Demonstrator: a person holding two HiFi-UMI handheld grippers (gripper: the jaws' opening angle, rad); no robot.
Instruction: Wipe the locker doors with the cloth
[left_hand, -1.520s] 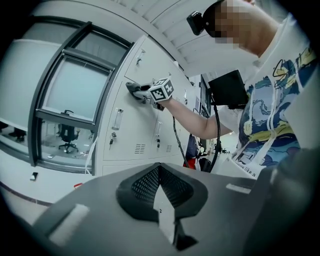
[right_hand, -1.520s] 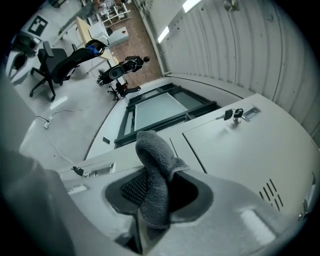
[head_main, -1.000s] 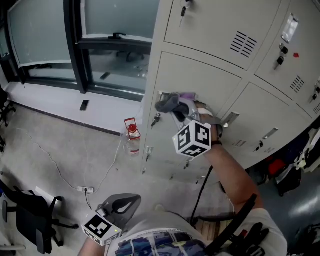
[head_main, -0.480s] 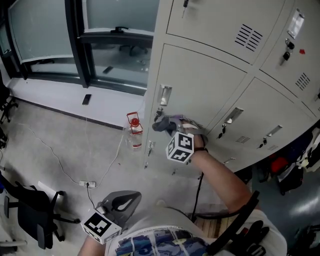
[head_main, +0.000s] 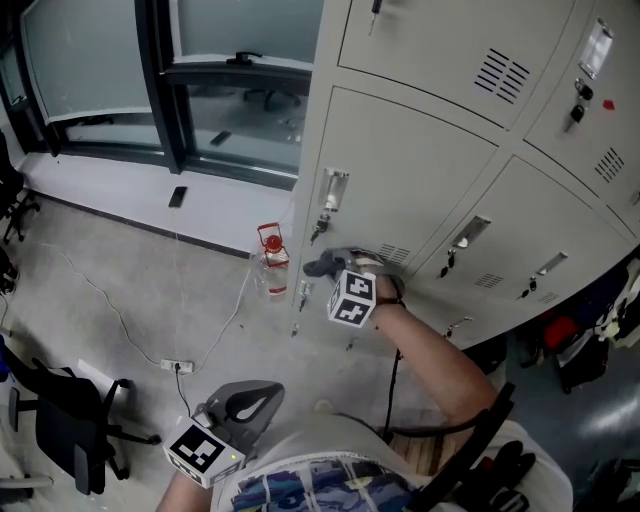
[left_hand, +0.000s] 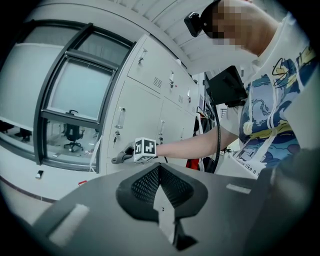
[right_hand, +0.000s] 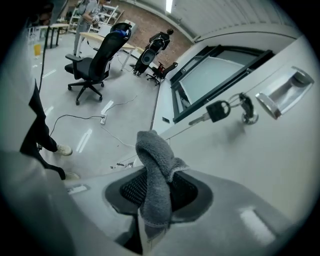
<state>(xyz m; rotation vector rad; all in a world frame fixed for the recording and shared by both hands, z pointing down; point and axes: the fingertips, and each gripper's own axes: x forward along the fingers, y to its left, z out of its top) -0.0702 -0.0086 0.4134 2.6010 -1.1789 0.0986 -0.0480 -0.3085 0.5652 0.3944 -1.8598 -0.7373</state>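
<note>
A grey cloth is clamped in my right gripper, whose jaws are shut on it. In the head view that right gripper presses the cloth against the lower part of a beige locker door, below its handle and hanging key. The right gripper view shows the key and handle up on the door. My left gripper hangs low by my body, away from the lockers, with its jaws closed and nothing between them.
More locker doors run to the right. A red-capped clear bottle stands on the floor beside the locker. A window, a cable and power strip, and an office chair lie to the left.
My right gripper has dragged the cloth down the door, from beside the handle to well below the key. The left gripper has stayed put.
</note>
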